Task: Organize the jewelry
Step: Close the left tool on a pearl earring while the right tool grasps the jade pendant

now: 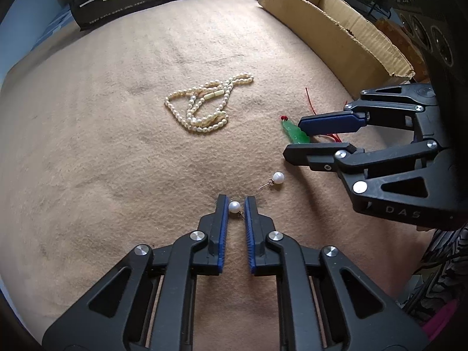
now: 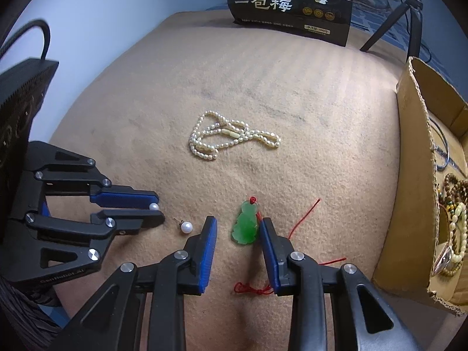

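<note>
Black pouch (image 2: 289, 5) labelled "一包梅"

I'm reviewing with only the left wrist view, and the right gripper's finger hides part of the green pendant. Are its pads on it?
Observer: The right gripper is open around the green carved stone pendant; one pad touches it, the other stands clear.
Operator: What's inside the brown cardboard box?
Observer: Wooden and pale bead bracelets.
Operator: The left gripper and its pearl, side-on?
Observer: The white pearl stud earring sits pinched at its very fingertips.
</note>
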`<state>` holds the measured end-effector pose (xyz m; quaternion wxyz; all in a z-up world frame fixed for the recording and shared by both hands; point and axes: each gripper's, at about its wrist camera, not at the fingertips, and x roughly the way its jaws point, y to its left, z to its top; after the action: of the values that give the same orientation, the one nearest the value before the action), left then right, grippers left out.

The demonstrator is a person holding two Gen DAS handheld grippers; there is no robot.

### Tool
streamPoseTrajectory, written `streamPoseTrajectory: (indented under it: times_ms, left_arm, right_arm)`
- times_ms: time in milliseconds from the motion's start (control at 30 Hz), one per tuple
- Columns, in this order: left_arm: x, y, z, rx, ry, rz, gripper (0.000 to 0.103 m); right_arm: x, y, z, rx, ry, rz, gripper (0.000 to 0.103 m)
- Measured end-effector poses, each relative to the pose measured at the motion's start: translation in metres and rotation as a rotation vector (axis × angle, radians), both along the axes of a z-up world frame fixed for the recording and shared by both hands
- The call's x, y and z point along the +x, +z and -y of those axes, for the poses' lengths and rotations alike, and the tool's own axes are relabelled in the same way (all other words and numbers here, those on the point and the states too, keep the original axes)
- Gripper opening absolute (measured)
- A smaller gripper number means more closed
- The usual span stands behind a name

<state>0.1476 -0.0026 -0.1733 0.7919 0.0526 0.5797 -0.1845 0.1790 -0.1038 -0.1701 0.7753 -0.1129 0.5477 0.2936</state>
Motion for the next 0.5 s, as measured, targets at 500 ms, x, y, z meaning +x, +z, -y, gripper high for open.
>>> streamPoseTrajectory:
  times_ms: [500]
  left_arm:
    - [0.002, 0.006, -0.011, -0.015, 0.033, 0.010, 0.008]
  right_arm:
    - [-0.001, 0.009, 0.009, 0.017, -0.016, 0.036, 0.015]
